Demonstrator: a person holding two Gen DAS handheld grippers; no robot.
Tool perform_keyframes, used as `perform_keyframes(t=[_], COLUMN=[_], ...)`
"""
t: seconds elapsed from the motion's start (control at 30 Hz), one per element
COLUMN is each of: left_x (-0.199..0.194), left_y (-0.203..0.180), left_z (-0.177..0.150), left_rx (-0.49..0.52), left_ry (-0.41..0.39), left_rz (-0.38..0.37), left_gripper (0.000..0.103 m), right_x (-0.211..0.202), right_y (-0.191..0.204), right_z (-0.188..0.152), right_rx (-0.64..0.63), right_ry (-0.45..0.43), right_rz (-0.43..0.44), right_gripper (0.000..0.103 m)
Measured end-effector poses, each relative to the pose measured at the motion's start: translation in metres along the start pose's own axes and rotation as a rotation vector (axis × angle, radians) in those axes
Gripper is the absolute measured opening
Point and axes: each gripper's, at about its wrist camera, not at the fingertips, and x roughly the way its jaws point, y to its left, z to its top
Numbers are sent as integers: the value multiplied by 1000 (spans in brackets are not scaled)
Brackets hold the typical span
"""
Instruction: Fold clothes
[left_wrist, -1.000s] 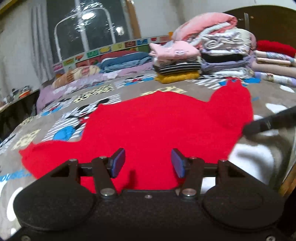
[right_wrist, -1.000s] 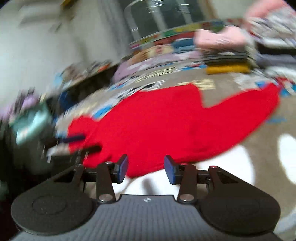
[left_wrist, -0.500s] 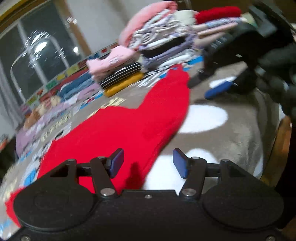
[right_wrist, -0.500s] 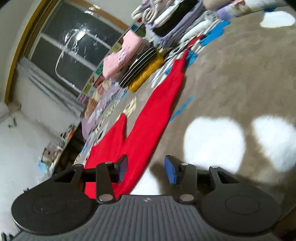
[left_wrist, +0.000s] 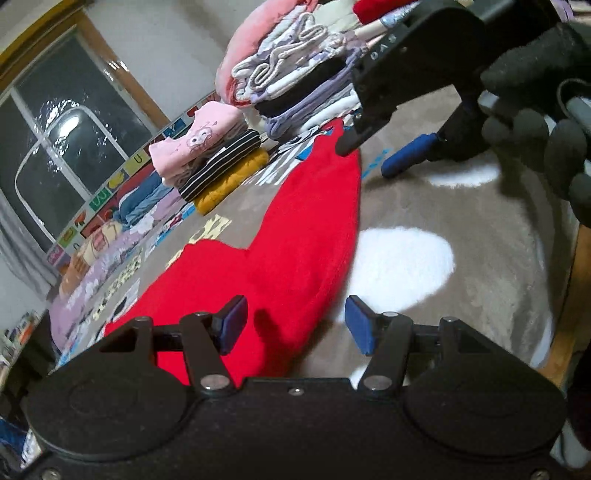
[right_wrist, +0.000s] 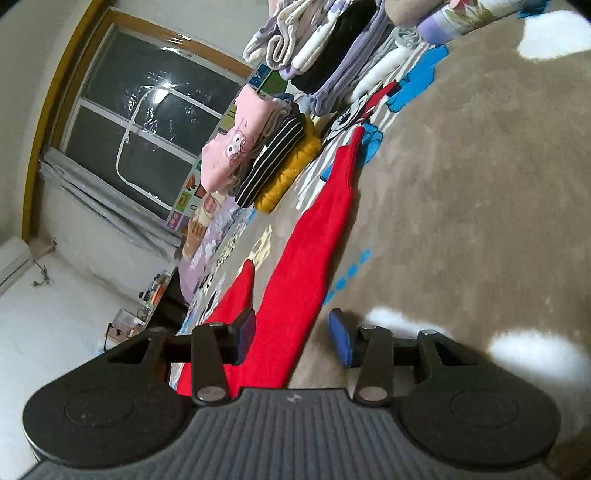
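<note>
The red garment lies flat on the blanket, sleeve running toward 1 o'clock; both the left gripper and right gripper gape empty over its near edge

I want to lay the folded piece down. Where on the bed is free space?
The bare brown blanket right of the red garment is free. It is crowded beyond: the pink, striped and yellow stack and the taller pile.
</note>
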Motion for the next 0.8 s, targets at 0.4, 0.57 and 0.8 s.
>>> perform_keyframes(t=[0.4, 0.57, 0.8], left_x=[30, 47, 75], left_y=[-18, -24, -33], left_z=[33, 51, 79], left_rx=[97, 124, 170], left_ry=[20, 28, 39], left_rz=[22, 26, 39], left_gripper=[58, 58, 58], right_x=[-6, -11, -21], right_y=[-15, -24, -37], right_z=[17, 27, 37], right_rx=[115, 162, 214], right_ry=[-59, -104, -154], right_rz=[48, 62, 75], right_gripper=[49, 51, 52])
